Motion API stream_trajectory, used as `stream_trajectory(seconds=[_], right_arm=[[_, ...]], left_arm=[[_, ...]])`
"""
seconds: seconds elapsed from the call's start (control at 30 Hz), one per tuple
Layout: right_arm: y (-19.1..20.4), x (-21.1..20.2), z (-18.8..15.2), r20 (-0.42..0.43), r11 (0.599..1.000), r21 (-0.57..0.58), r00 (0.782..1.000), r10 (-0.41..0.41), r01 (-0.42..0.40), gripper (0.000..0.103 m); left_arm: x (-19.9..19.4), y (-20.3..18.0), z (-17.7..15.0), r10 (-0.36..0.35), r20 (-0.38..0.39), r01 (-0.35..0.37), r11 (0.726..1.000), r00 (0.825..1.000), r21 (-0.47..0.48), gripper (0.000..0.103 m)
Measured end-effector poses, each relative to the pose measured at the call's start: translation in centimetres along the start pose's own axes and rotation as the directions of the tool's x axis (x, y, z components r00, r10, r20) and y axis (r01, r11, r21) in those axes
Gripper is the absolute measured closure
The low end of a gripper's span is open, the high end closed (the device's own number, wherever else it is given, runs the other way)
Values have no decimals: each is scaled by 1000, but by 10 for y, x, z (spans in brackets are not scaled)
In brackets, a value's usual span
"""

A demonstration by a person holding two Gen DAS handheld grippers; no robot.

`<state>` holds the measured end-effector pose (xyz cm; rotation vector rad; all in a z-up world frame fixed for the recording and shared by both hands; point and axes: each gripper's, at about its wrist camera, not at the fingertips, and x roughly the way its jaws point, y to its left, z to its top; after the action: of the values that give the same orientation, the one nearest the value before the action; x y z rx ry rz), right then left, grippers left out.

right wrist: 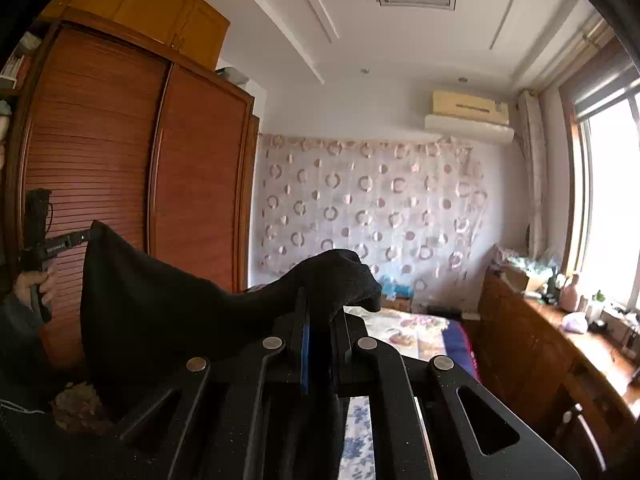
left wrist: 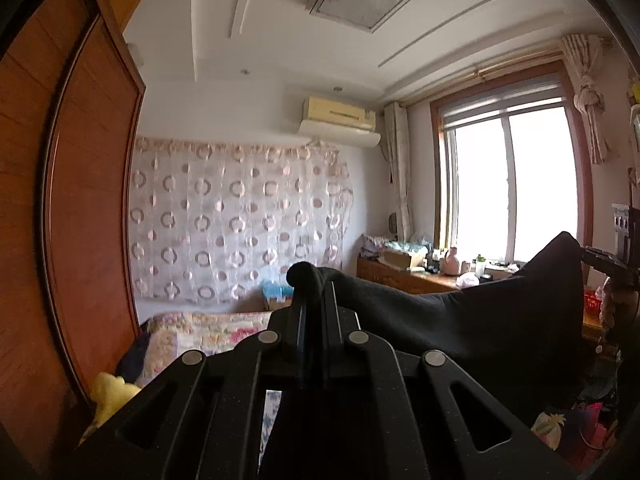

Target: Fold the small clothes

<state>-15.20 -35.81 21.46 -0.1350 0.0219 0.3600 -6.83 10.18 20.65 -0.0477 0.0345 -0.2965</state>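
Observation:
A black garment (left wrist: 480, 320) hangs stretched in the air between my two grippers. My left gripper (left wrist: 314, 296) is shut on one corner of it; the cloth bunches over the fingertips. The right gripper (left wrist: 588, 254) shows at the right edge of the left wrist view, pinching the other corner. In the right wrist view my right gripper (right wrist: 320, 308) is shut on the black garment (right wrist: 160, 304), and the left gripper (right wrist: 86, 236) holds the far corner at the left, with a hand on its handle. Both cameras point up into the room.
A wooden wardrobe (right wrist: 120, 180) stands on the left. A bed with a floral cover (left wrist: 208, 332) lies below and ahead. A patterned curtain (left wrist: 240, 224) hangs on the far wall. A cluttered wooden dresser (right wrist: 560, 340) runs under the window (left wrist: 512, 184).

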Motion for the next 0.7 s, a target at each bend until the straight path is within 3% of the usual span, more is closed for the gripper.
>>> stream_trajectory(seconds=[0.27, 0.4, 0.53, 0.7], right_arm=[[23, -5, -19, 33, 998, -23, 998, -53, 54, 96], [28, -4, -29, 5, 996, -29, 997, -80, 80, 96], [21, 37, -53, -93, 996, -19, 991, -93, 91, 96], [1, 124, -110, -237, 992, -6, 963, -125, 127, 96]], left_arm=[[5, -2, 12, 0, 27, 0, 1000, 1000, 9, 97], [38, 2, 4, -2, -28, 2, 1000, 1000, -5, 97], [93, 5, -27, 7, -111, -8, 1000, 994, -7, 97], [178, 13, -82, 16, -231, -24, 999, 973, -32, 97]])
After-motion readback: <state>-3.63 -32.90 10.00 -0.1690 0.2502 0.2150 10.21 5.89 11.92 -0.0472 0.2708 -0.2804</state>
